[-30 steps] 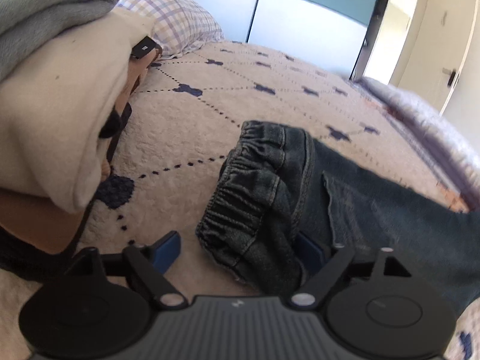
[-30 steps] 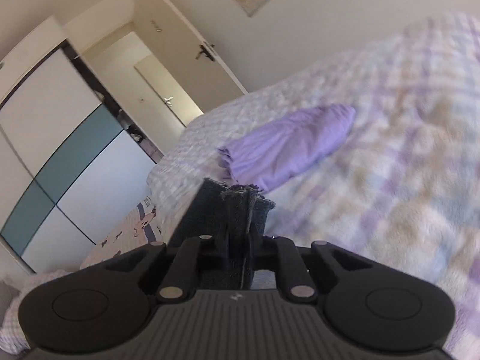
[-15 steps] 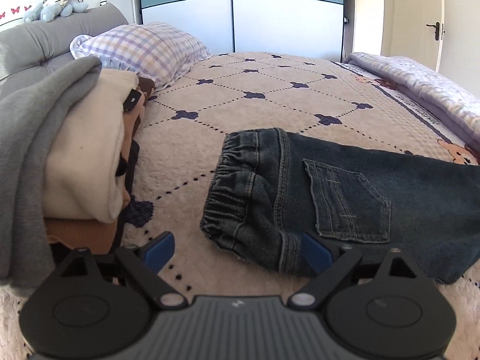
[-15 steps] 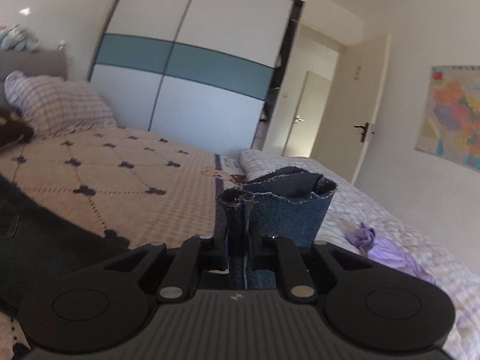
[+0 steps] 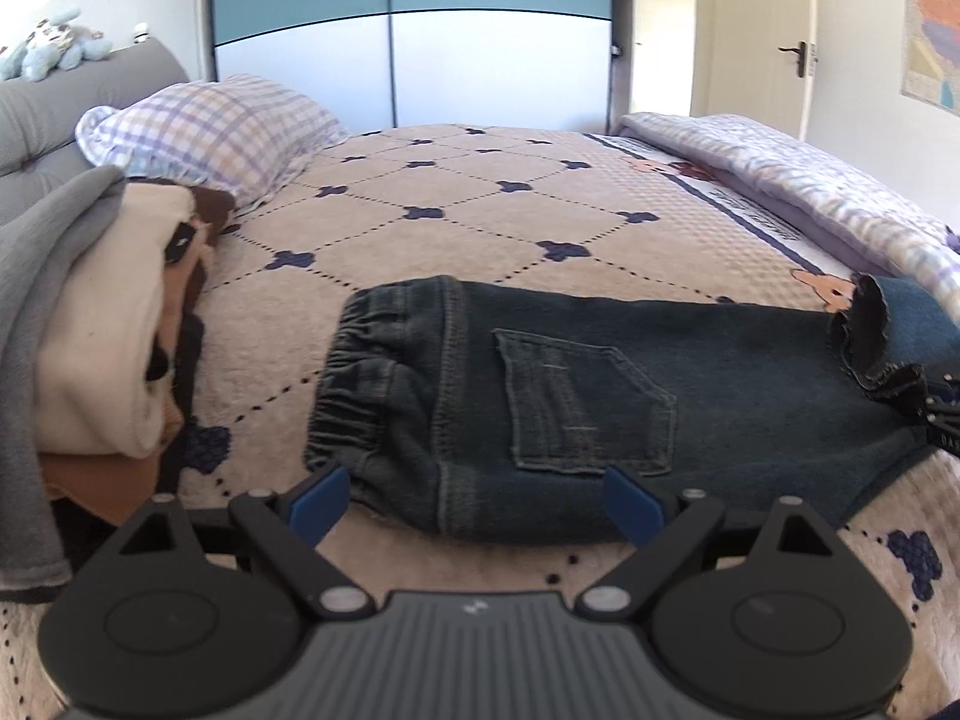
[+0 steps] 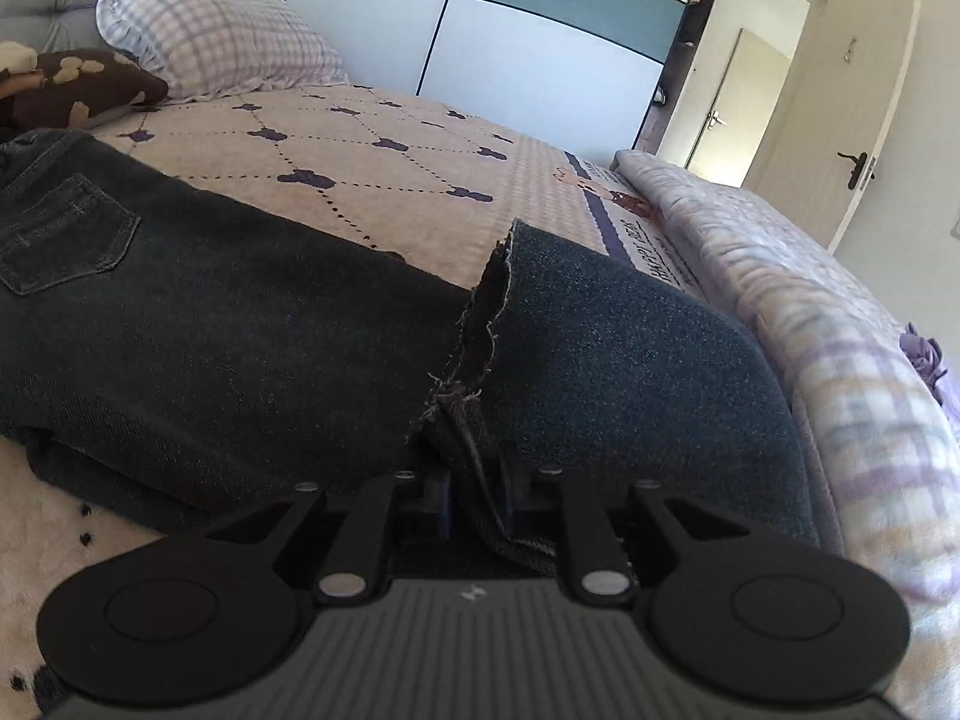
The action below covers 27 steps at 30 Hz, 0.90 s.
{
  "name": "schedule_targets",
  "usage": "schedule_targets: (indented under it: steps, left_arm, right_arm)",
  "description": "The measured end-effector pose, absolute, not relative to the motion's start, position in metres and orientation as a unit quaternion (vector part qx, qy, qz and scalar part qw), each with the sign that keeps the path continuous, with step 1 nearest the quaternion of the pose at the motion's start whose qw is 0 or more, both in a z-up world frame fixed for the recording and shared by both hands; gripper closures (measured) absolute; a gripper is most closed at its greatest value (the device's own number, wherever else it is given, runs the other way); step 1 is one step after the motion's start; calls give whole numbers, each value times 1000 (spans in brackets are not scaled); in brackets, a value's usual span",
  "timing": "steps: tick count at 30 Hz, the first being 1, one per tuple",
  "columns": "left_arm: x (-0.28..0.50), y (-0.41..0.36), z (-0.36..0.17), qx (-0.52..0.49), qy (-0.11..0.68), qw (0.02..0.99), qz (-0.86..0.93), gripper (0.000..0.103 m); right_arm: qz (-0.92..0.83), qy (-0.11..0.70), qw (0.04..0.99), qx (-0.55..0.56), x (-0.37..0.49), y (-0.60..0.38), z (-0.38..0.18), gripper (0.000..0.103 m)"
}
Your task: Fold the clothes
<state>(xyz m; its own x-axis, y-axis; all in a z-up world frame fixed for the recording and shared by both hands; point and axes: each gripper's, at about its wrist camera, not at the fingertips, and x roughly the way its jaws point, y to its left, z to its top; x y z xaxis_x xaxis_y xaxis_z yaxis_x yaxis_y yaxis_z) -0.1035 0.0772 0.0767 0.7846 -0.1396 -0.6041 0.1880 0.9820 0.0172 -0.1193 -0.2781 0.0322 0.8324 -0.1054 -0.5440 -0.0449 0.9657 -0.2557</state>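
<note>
You're laying the jeans (image 6: 240,324) hem with the right gripper (image 6: 474,504), jaws just easing (denim between); left gripper (image 5: 474,495) is gaping empty—align edges squarely.

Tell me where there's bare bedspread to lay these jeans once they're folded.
Free: the wide quilted bedspread beyond the jeans, bordered by the checked pillow and the rolled plaid blanket. Crowded: the pile of folded clothes left of the waistband.
</note>
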Motion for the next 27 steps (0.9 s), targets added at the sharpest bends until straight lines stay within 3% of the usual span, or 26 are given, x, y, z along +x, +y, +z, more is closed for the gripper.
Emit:
schedule_targets:
  steps: [9, 16, 27]
  left_arm:
    - [-97, 55, 85, -1, 315, 938, -142, 11]
    - [-82, 34, 90, -49, 325, 927, -181, 11]
    - [-25, -44, 81, -143, 363, 881, -268, 9]
  right_arm:
    - [-13, 270, 960, -66, -120, -283, 47, 86]
    - [-5, 276, 961, -28, -116, -277, 29, 86]
    - [3, 278, 961, 13, -109, -247, 29, 84]
